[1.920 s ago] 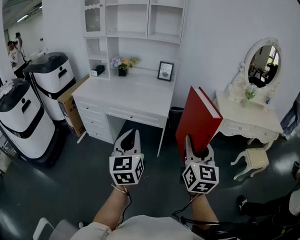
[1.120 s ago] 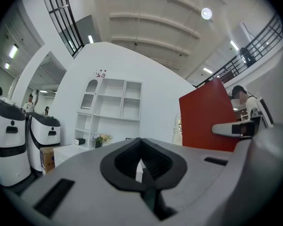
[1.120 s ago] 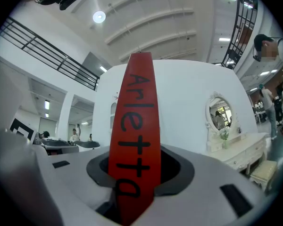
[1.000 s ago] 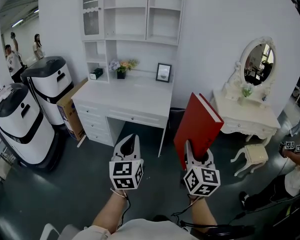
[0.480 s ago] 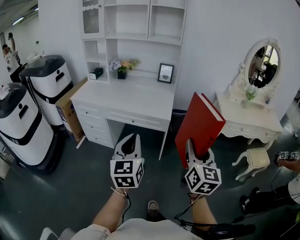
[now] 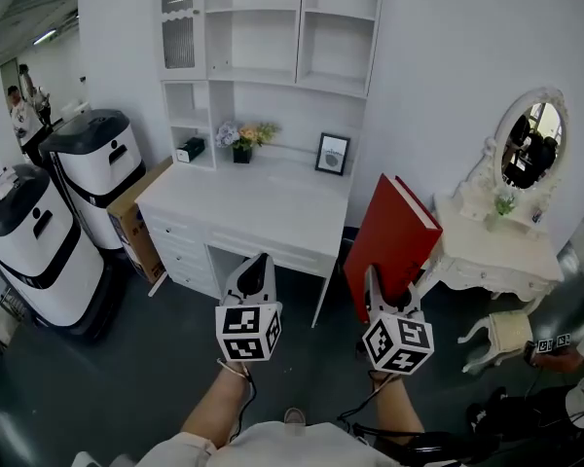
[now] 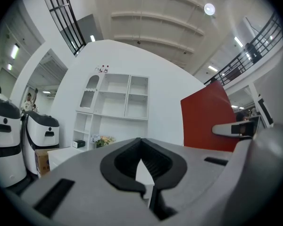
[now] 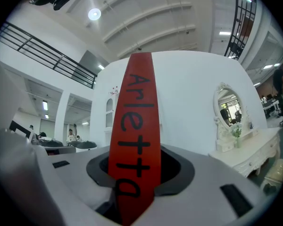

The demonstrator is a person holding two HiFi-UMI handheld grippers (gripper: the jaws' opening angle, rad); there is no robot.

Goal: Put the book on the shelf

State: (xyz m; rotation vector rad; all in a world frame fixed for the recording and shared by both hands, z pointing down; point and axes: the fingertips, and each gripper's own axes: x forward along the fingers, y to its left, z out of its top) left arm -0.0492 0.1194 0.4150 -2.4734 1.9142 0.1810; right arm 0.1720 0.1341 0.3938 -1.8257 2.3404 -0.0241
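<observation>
Head view: the right gripper [image 6: 389,292] clamps the red book [image 6: 394,232] upright over the dark floor [image 6: 127,377], near the white desk's [image 6: 253,207] front right corner; the shelf [image 6: 273,66] above stands empty, so placing remains. Left gripper view: the left gripper [image 7: 141,145] is closed, holding nothing. Right gripper view: the spine fills the jaws.

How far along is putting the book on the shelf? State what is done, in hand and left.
Done: the red book is picked up, clamped in the right gripper. In hand: it is held in the air, short of the white desk. Left: reach the shelf and set it in.
</observation>
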